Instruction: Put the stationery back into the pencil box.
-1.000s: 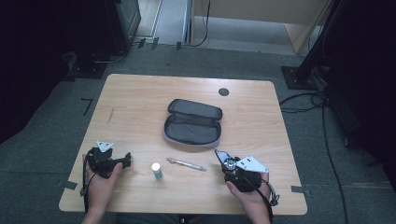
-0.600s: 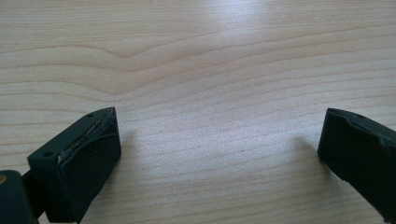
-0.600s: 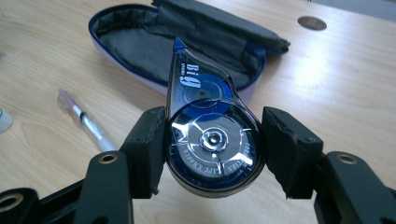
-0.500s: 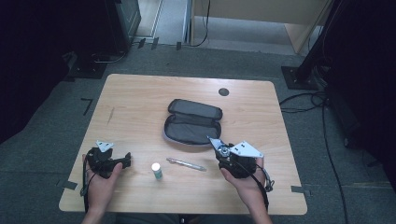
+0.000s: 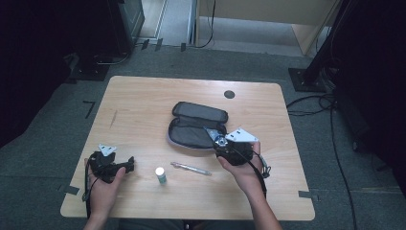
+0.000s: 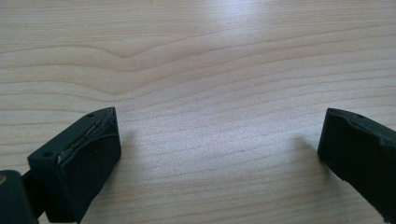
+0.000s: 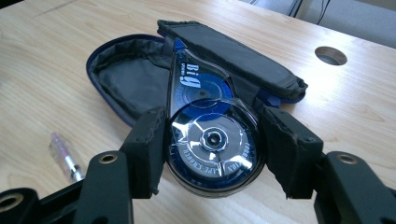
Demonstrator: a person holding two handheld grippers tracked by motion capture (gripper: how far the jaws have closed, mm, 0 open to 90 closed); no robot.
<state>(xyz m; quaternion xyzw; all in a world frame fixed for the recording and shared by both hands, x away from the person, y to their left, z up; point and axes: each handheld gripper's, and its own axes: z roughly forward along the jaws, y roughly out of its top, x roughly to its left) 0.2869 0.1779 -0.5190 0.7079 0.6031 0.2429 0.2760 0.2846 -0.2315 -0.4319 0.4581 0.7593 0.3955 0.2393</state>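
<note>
one correction tape dispenser (image 7: 212, 140) clamped betw. jaws of right gripper (image 7: 212, 144), held above table (image 5: 143, 105) just at open pencil case (image 7: 126, 74) edge. left gripper (image 6: 219, 140) jaws wide apart, empty, over bare wood.

Tape roller (image 7: 212, 135), blue see-through plastic w/ round reel body & tapering nose, white "Big" lettering on nose, is sitting clamped between right gripper's (image 7: 212, 144) pads at its round end, flat face turned up toward that gripper's cam, nose pointing away over the case. In high view roller (image 5: 216, 137) is hanging just above case's near edge. Case (image 7: 140, 79) is lying open on table, dark grey fabric w/ blue trim, oval; near half is showing its grey lining, the other half, the lid (image 7: 233, 53), is lying behind it, still joined. In high view case (image 5: 194, 125) is lying mid-table.
</note>
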